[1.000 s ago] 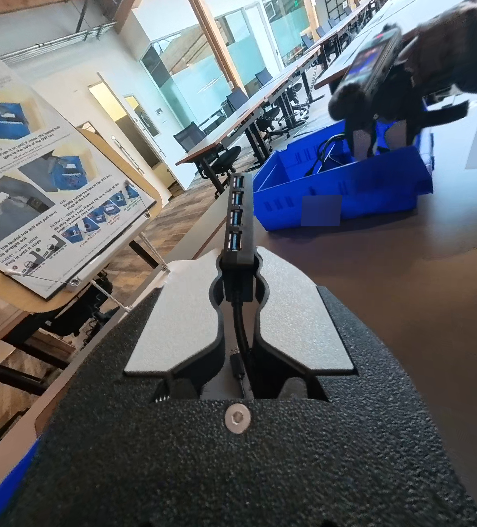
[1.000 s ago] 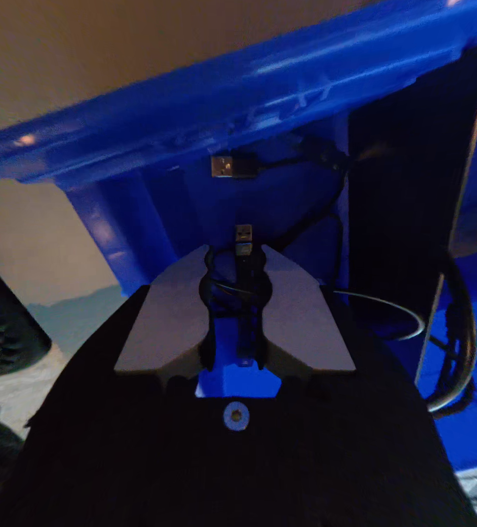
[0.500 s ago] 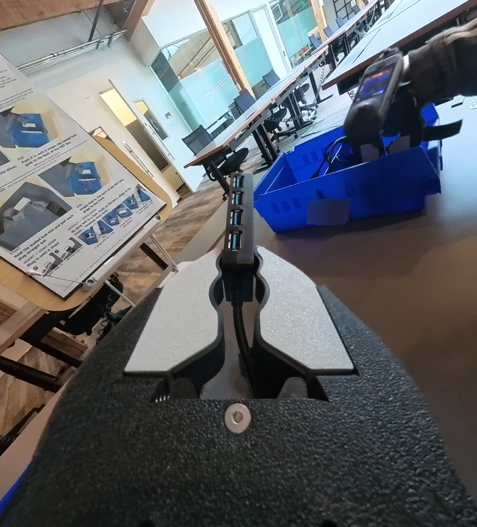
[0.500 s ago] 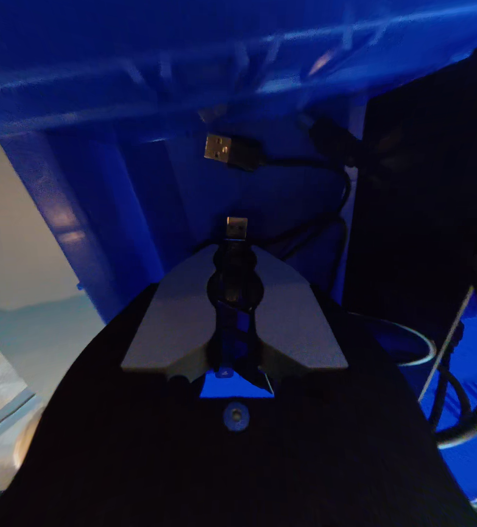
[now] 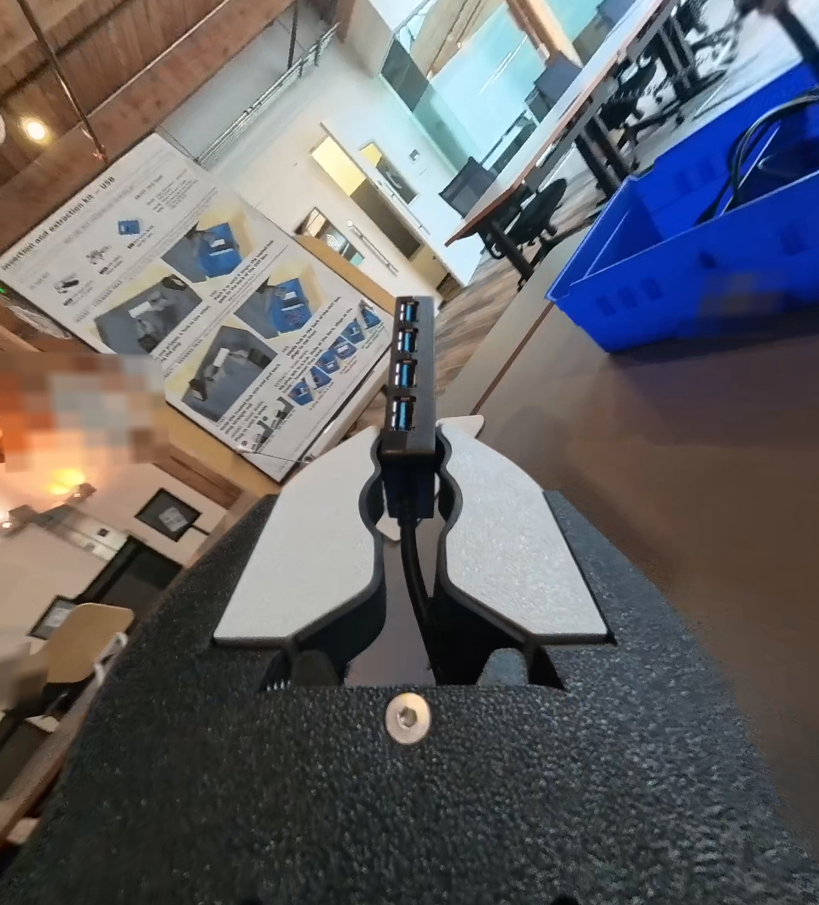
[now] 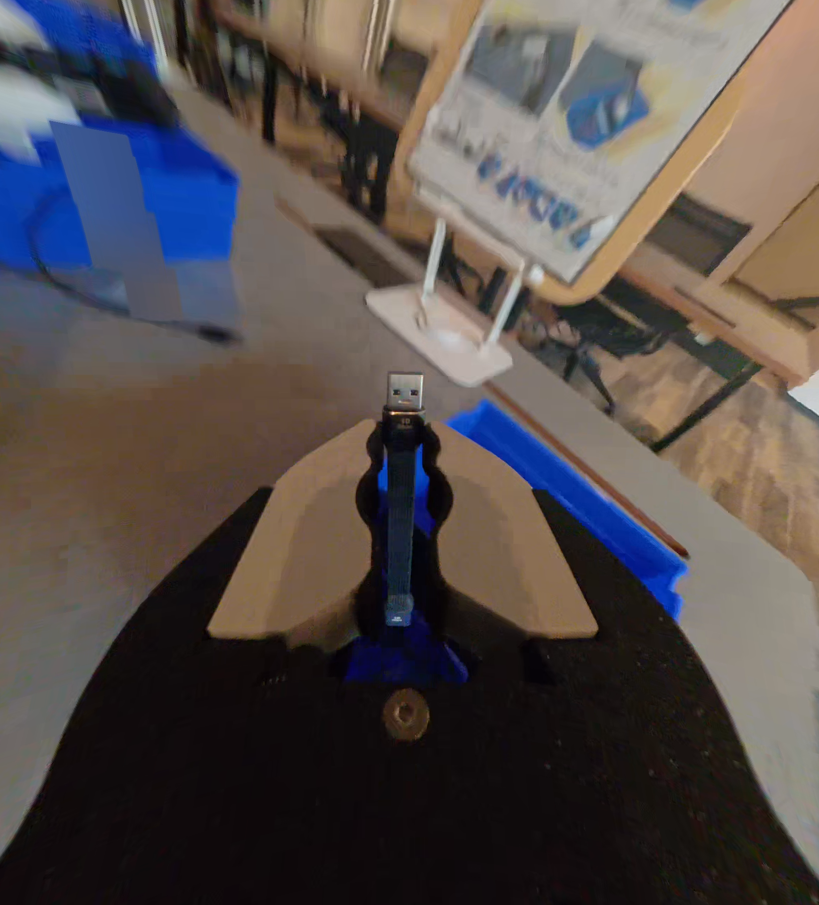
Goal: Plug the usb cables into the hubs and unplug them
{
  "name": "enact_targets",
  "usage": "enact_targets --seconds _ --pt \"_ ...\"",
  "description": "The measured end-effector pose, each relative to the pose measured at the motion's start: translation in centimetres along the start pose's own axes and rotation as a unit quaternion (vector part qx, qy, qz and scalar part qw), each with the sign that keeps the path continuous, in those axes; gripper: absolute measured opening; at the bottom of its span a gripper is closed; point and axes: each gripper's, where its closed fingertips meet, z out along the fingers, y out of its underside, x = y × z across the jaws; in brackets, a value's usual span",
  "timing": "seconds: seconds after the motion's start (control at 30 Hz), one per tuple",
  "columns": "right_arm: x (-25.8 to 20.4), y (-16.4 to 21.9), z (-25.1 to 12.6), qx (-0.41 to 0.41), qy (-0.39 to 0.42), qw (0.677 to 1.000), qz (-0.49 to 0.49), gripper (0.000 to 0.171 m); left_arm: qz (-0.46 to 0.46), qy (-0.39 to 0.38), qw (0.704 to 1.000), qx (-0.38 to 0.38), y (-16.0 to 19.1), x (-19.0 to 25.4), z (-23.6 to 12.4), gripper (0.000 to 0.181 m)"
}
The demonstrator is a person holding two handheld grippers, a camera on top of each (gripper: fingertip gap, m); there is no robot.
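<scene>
My left gripper (image 5: pixel 408 443) is shut on a black USB hub (image 5: pixel 410 372) and holds it pointing forward above the dark table. Its row of blue ports faces up and all are empty. The hub's own black cord (image 5: pixel 414 563) runs back between the jaws. My right gripper (image 6: pixel 401 431) is shut on a short dark USB cable (image 6: pixel 400 519). The cable's silver plug (image 6: pixel 405 389) sticks out past the fingertips, above the table and clear of the bins.
A blue bin (image 5: pixel 721 264) with black cables stands at the far right in the left wrist view; blue bins (image 6: pixel 20 196) show blurred in the right wrist view. An instruction board (image 5: pixel 211 313) on a white stand (image 6: pixel 439 333) sits by the table edge. Left tips to right tips: about 30 centimeters.
My right gripper has lifted out of the blue bin with the USB cable and now faces the board. My left gripper has tilted upward and to the left with the hub.
</scene>
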Motion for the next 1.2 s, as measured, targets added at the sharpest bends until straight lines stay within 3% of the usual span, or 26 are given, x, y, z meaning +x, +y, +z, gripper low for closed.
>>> enact_targets --seconds 0.13,0.27,0.4,0.53,0.67,0.87,1.2 --pt "-2.0 -6.6 -0.5 0.159 -0.027 0.984 0.071 0.014 0.020 -0.007 1.000 -0.001 -0.5 0.1 0.0 0.017" --pt "-5.8 -12.0 -1.4 0.294 -0.118 0.942 0.108 0.014 0.038 -0.019 0.999 0.000 -0.7 0.0 -0.1 0.017" --pt "-9.8 -14.3 -1.4 0.365 -0.085 0.927 -0.031 0.013 0.041 -0.025 0.999 0.025 -1.3 0.0 -0.3 0.017" --pt "-13.3 -14.5 0.3 0.326 -0.064 0.935 -0.121 0.014 0.038 -0.027 0.998 0.029 -1.2 0.0 -0.2 0.017" --pt "-15.0 -14.0 2.1 0.284 -0.076 0.946 -0.137 0.014 0.041 -0.026 0.998 0.028 -0.9 0.1 0.0 0.017" --pt "-16.9 -13.2 3.9 0.243 -0.141 0.959 -0.034 0.014 0.051 -0.021 0.998 0.031 -1.0 0.7 0.2 0.017" --pt "-18.7 -6.9 9.0 0.034 -0.161 0.986 0.020 0.014 0.117 -0.021 0.993 -0.020 0.4 2.0 1.3 0.017"
